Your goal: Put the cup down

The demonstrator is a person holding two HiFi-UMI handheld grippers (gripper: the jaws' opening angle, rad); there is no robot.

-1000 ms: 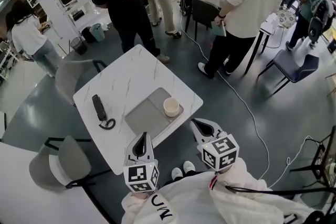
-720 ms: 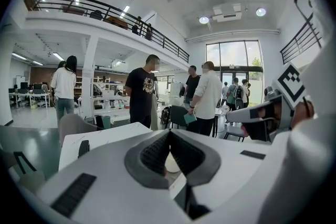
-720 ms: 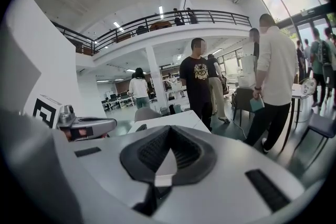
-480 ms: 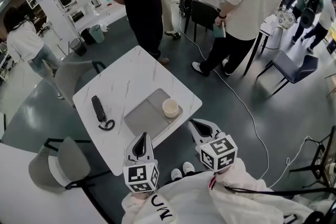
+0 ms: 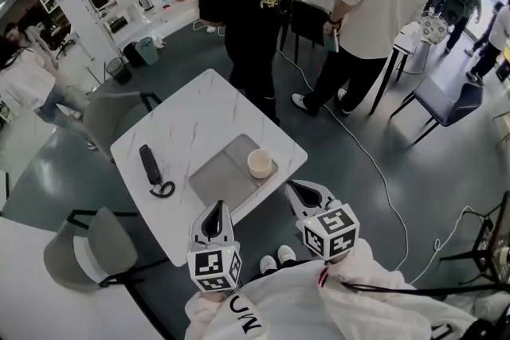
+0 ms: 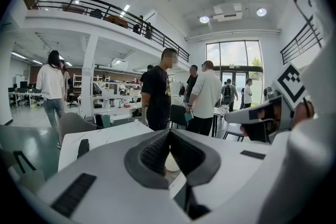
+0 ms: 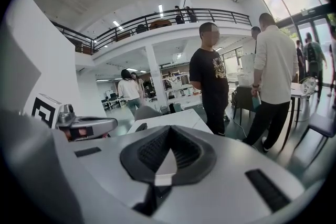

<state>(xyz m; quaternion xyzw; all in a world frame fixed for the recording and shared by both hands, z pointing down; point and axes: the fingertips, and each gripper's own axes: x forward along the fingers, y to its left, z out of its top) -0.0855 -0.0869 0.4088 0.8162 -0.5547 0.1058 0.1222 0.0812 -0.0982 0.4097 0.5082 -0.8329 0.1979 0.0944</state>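
The cream cup stands upright on a grey mat near the right front corner of the white marble table. Nothing holds it. My left gripper hovers just off the table's front edge, shut and empty, a short way down-left of the cup. My right gripper is off the table's right front edge, just down-right of the cup, also shut and empty. In the left gripper view the shut jaws point at the cup, partly hidden behind them. In the right gripper view the jaws meet with nothing between them.
A black phone handset with a cord lies on the table's left part. Grey chairs stand at the left. A person in a black shirt stands close behind the table, others further back. A cable runs over the floor.
The person in the black shirt has walked to the right, closer to the table's far corner. My grippers and the cup have stayed almost still.
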